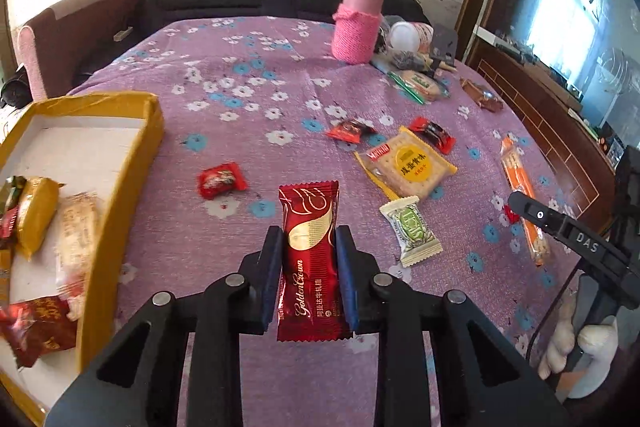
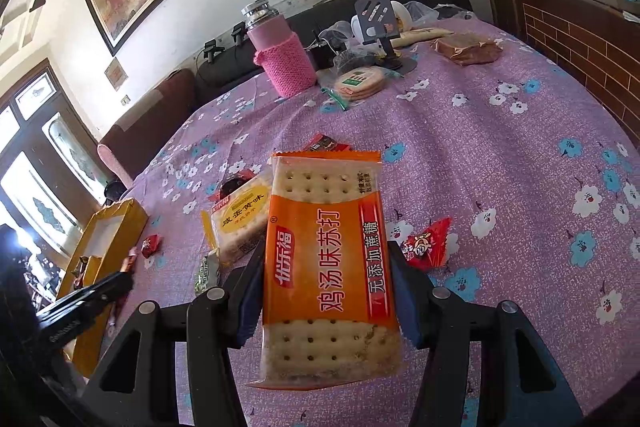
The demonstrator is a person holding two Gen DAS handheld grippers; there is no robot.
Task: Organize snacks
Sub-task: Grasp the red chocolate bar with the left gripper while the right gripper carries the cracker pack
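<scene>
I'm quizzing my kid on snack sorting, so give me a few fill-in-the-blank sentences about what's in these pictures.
1. The left gripper is shut on a ____ wafer bar.
2. The right gripper holds an orange pack of ____.
3. Sorted snacks lie in the ____ box.
4. The bottle wears a knitted ____ sleeve.

Missing words: red; crackers; yellow; pink

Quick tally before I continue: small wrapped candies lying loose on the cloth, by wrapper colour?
Red candies: 2
Red-and-black candies: 2
Green-and-white candy: 1
Total in view: 5
</scene>
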